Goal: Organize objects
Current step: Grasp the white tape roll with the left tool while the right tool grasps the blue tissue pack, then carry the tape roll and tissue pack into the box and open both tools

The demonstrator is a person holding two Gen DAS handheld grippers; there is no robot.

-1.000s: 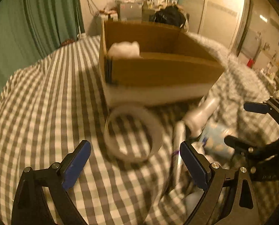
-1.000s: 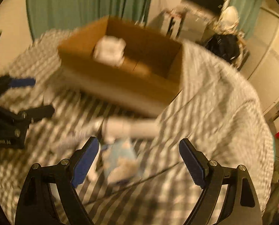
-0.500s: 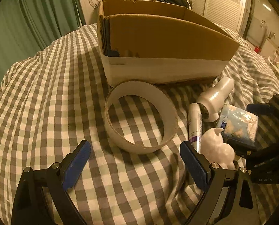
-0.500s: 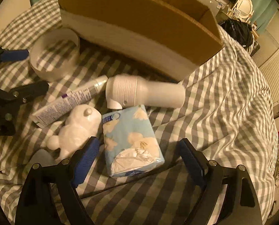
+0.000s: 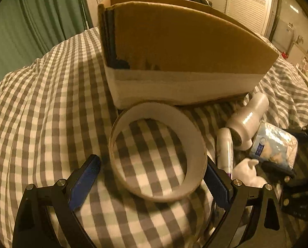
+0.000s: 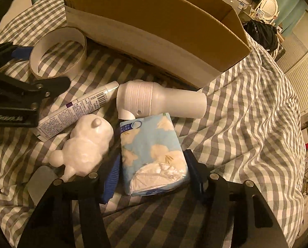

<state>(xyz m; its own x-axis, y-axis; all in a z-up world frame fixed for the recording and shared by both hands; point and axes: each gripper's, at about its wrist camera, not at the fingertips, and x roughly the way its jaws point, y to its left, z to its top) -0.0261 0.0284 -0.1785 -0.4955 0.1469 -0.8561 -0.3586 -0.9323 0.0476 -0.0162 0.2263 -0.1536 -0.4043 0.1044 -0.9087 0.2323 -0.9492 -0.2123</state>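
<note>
A cardboard box (image 5: 174, 47) stands on the checked bed; it also shows in the right wrist view (image 6: 154, 14). A white tape ring (image 5: 157, 157) lies before it, between the fingers of my open left gripper (image 5: 152, 179), right finger touching it. My right gripper (image 6: 154, 175) is closed around a blue tissue pack (image 6: 154, 155), fingers on both sides. Beside the pack lie a white figurine (image 6: 87, 144), a tube (image 6: 77, 109) and a white hair dryer (image 6: 160, 103). The tape ring (image 6: 58, 53) sits left in the right wrist view.
The checked bedcover (image 5: 40, 107) is soft and wrinkled. Green curtains (image 5: 29, 20) hang at the left. White closet doors (image 5: 247, 6) and a cluttered desk stand behind the box. The left gripper's body (image 6: 13, 95) sits close to the tube.
Both grippers have come down and forward toward the objects. The left fingers now flank the tape ring. The right fingers have closed onto the tissue pack.
</note>
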